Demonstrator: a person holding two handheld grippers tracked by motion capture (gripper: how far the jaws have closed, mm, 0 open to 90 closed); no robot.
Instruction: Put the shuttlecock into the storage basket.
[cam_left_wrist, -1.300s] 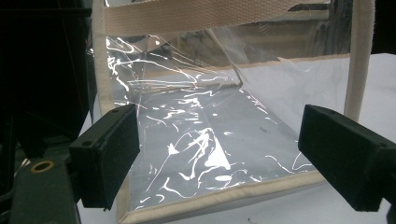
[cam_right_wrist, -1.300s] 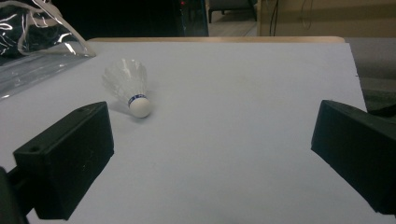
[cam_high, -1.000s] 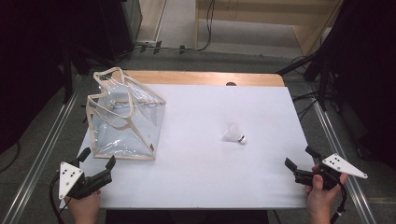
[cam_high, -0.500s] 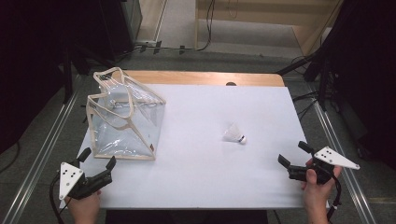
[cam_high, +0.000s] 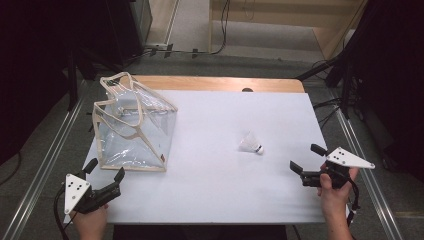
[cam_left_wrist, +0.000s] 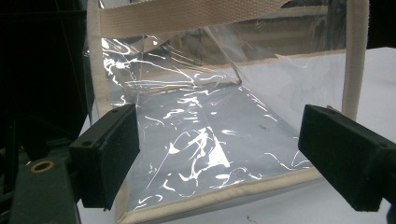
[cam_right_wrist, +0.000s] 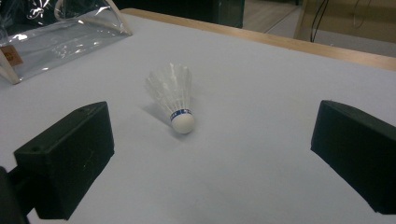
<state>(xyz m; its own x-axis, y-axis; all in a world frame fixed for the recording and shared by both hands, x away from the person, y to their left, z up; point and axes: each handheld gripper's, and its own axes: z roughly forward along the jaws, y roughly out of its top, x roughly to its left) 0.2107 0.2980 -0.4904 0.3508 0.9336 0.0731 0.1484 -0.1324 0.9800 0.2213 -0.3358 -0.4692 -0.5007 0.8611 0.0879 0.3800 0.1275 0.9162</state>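
Reaching stage: right gripper (cam_high: 306, 164) sits near the counter's (cam_high: 220, 200) right edge, jaws spread wide and holding nothing, aimed at the shuttlecock (cam_high: 251, 143).
Shuttlecock position: it lies on its side in the right half of the white counter, well apart from the bag, cork tip toward the right gripper; in the right gripper view the shuttlecock (cam_right_wrist: 175, 99) lies between the 2 jaws but farther off, touching neither.
Left gripper: left gripper (cam_high: 105, 175) hovers just beside the near edge of the clear bag (cam_high: 132, 127), jaws spread, nothing pinched; the left gripper view looks straight at the bag's (cam_left_wrist: 205, 135) plastic wall and cream trim.
Risk 1: the shuttlecock is light and round at the cork, so 1 jaw arriving first would likely nudge it and roll it aside.
Risk 2: closing on the feather skirt instead of the cork could crush or bend it.
Risk 3: the bag looks slumped, its mouth not clearly open, so a drop may miss unless the left gripper steadies it.
Risk 4: thin, glossy plastic may slip from a shallow pinch.
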